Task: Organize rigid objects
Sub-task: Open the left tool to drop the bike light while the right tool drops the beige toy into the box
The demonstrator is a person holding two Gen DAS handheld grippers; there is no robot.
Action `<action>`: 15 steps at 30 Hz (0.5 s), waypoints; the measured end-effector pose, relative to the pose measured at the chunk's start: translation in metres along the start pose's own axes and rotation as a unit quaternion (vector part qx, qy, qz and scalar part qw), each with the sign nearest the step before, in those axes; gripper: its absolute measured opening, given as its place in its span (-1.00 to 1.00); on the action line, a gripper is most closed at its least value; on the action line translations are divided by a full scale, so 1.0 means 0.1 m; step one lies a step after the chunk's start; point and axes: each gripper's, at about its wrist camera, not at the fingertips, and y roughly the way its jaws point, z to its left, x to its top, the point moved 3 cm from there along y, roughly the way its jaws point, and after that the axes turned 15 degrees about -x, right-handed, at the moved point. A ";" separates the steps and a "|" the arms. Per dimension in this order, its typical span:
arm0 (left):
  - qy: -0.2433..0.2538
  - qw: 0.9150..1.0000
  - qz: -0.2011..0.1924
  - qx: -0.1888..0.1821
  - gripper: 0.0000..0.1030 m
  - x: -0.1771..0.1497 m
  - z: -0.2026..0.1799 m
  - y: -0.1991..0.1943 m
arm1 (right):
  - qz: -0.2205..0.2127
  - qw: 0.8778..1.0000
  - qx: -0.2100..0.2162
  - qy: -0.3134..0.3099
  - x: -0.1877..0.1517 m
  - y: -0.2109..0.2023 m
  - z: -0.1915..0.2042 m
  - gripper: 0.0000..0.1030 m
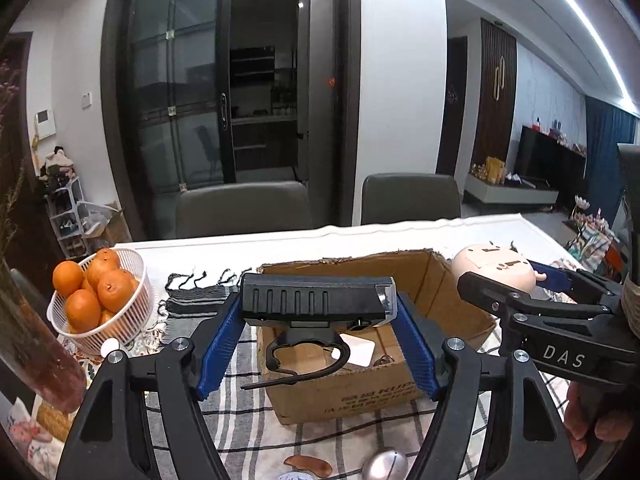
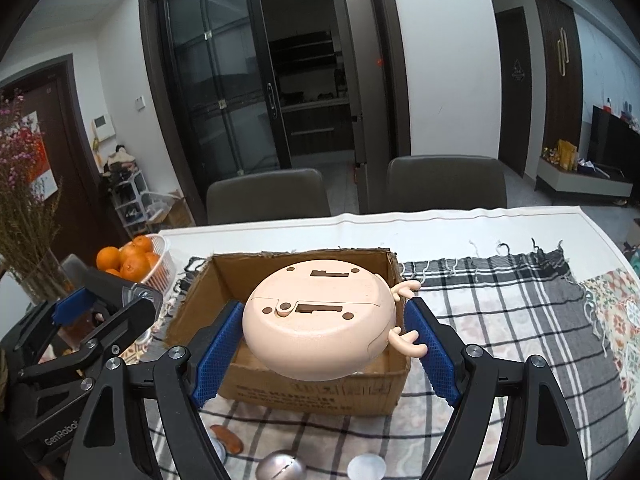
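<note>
My left gripper is shut on a black flashlight-like device with a hook hanging below it, held above the open cardboard box. A white card lies inside the box. My right gripper is shut on a round pink toy with antlers, underside up, held over the same box. The right gripper also shows in the left wrist view with the pink toy. The left gripper shows at the left edge of the right wrist view.
A white basket of oranges stands left of the box on the checked cloth. A glass vase with dried flowers is at far left. A silver round object, a brown piece and a white disc lie near the front edge. Two chairs stand behind the table.
</note>
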 end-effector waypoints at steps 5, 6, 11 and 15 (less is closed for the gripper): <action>-0.008 0.999 0.032 -0.005 0.42 0.02 0.07 0.23 | 0.025 1.000 0.000 -0.008 0.08 0.25 0.01 0.59; -0.010 0.999 0.040 -0.006 0.42 0.03 0.09 0.29 | 0.030 0.999 -0.001 -0.013 0.09 0.31 0.01 0.59; -0.021 0.997 0.077 -0.018 0.42 0.01 0.19 0.50 | 0.060 0.998 0.001 -0.025 0.10 0.52 0.05 0.59; -0.026 0.994 0.106 -0.021 0.42 -0.03 0.25 0.64 | 0.096 0.995 0.010 -0.030 0.09 0.72 0.08 0.59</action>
